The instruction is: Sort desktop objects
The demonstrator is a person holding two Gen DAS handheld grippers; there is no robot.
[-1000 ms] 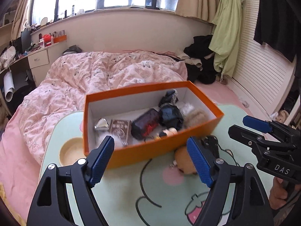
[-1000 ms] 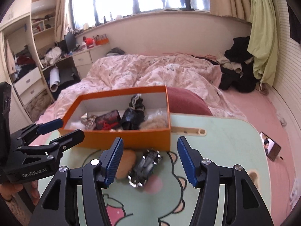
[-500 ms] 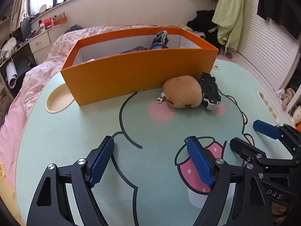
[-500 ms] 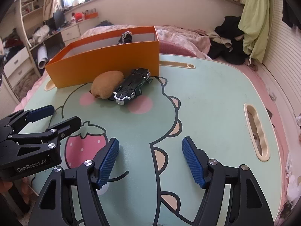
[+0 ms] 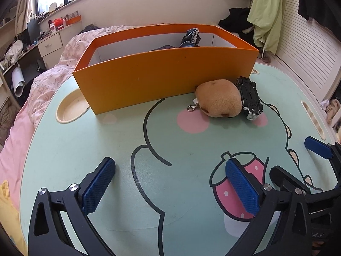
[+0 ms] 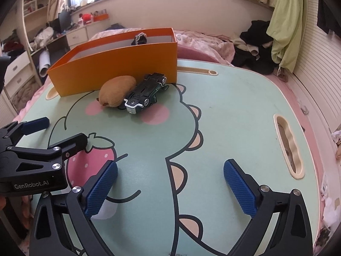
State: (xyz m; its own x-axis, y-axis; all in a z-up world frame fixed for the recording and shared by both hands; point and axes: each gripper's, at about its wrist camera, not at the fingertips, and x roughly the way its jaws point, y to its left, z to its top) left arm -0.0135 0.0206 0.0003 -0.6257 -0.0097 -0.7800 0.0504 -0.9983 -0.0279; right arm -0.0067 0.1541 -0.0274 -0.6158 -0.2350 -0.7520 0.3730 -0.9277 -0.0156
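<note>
An orange box [image 5: 166, 79] [image 6: 119, 68] stands at the far side of the green cartoon-print table [image 5: 106, 149] [image 6: 223, 111], with dark items showing above its rim. Against its front wall lie a tan plush with a keychain clasp [image 5: 218, 100] [image 6: 116, 90] and, touching it, an upturned dark toy car [image 5: 249, 97] [image 6: 147, 92]. My left gripper [image 5: 170, 185] hovers over the near table, its jaws opening, nothing between them. My right gripper [image 6: 170, 187] is beside it on the right, jaws also opening and empty. Both are well short of the toys.
A round cup recess [image 5: 71, 106] sits left of the box and slot handles [image 6: 288, 147] [image 6: 198, 70] pierce the table's right and far edges. A pink quilted bed [image 5: 49, 79] lies behind, with a desk and shelves at the left and clothes [image 6: 255, 49] at the right.
Both grippers came down from above the box to low over the near table, and their jaws spread wider. The plush and car stayed where they lie in front of the box.
</note>
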